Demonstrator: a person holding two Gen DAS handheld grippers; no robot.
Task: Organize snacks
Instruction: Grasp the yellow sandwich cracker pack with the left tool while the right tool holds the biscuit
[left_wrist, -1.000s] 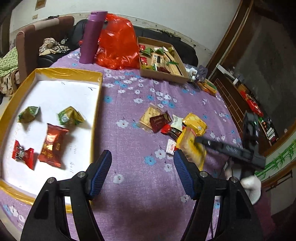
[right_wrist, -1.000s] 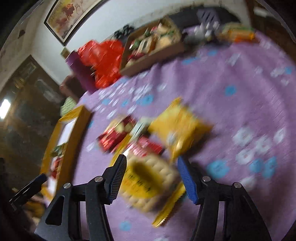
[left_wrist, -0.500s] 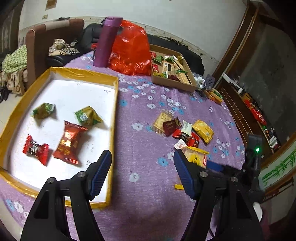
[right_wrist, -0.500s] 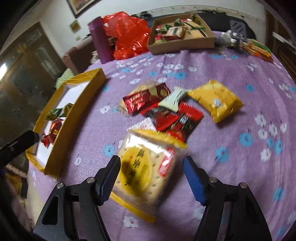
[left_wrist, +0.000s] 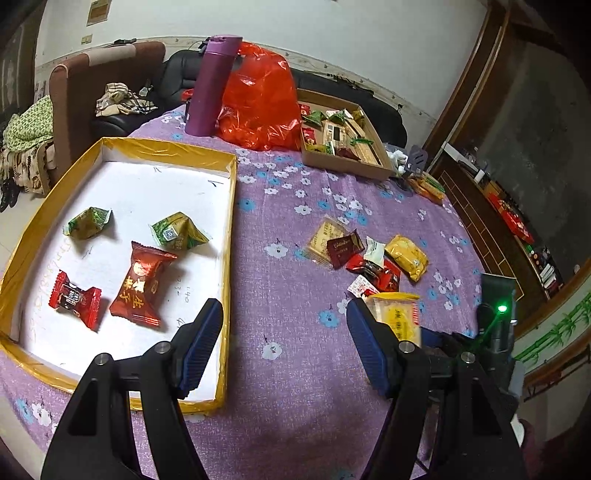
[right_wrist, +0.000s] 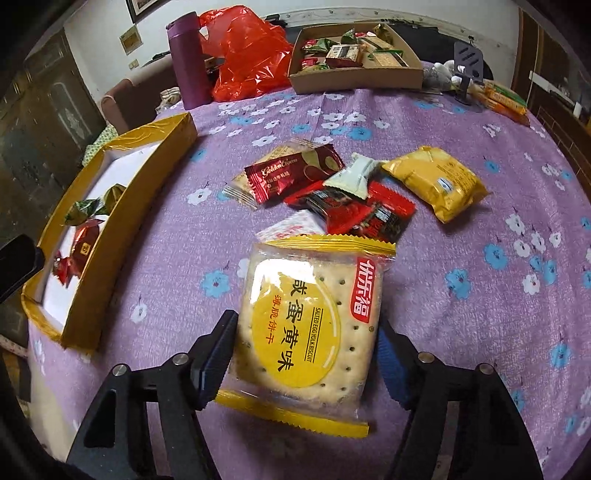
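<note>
My right gripper (right_wrist: 306, 354) is shut on a clear and yellow salted egg yolk biscuit packet (right_wrist: 308, 325) and holds it above the purple flowered tablecloth. The packet also shows in the left wrist view (left_wrist: 397, 317). A pile of loose snacks (right_wrist: 343, 199) lies just beyond it, with a yellow packet (right_wrist: 437, 182) on the right. My left gripper (left_wrist: 284, 347) is open and empty, near the right edge of the gold-rimmed tray (left_wrist: 227, 236). The tray holds several wrapped snacks, among them a red one (left_wrist: 142, 284).
A cardboard box of snacks (left_wrist: 343, 138) stands at the back, with a red plastic bag (left_wrist: 258, 99) and a purple bottle (left_wrist: 212, 83) to its left. Snack bars (right_wrist: 502, 98) lie at the far right. Sofas stand behind the table.
My right gripper has closed on the biscuit packet and lifted it back from the pile. My left gripper has drawn back, so more of the tray shows.
</note>
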